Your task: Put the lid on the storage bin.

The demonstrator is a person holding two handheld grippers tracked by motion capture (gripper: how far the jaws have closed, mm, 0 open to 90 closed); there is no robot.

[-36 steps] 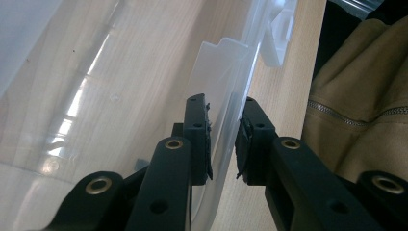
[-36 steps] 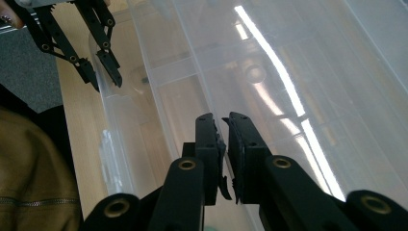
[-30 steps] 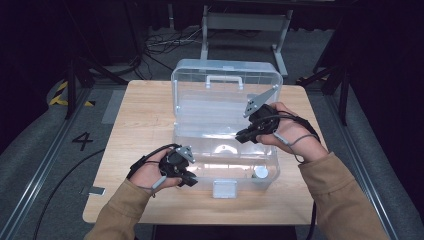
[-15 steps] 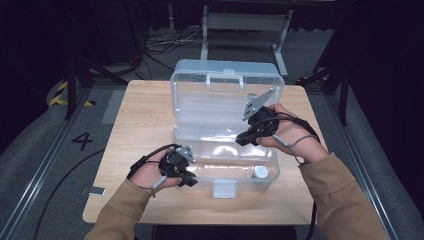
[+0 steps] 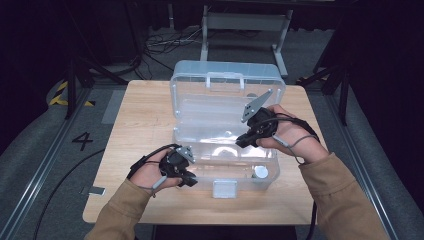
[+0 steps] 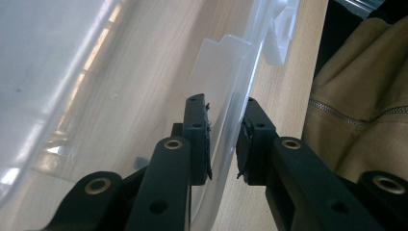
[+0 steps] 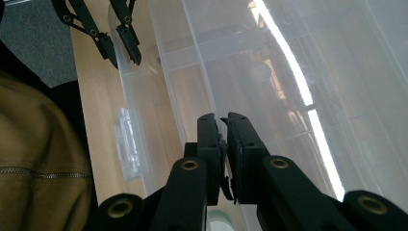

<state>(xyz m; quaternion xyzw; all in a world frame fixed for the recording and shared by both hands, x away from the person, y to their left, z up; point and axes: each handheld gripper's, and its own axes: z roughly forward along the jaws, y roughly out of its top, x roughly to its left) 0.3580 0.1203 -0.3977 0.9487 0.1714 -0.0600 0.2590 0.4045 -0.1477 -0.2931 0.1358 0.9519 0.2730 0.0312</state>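
Clear plastic box [image 5: 227, 145] sits mid-table [image 5: 140, 110], lid [image 5: 227, 82] swung open and leaning back, small round white item [image 5: 260, 172] in the near right corner of the base. My left tool [image 6: 223, 144] straddles the box's front wall near its left corner, jaws partly open, one pad each side of the thin wall; I can't tell if the pads actually press it. My right tool [image 7: 224, 144] hangs over the box's right side with jaws nearly shut, nothing visible between the pads. The front latch [image 5: 224, 189] hangs loose. I judge the step is steadying the base while working inside or closing the lid. To do it well I'd clamp the left tool firmly on the wall first, keep it low so the box doesn't tip, then move the right tool slowly, since clear plastic makes edges hard to read.
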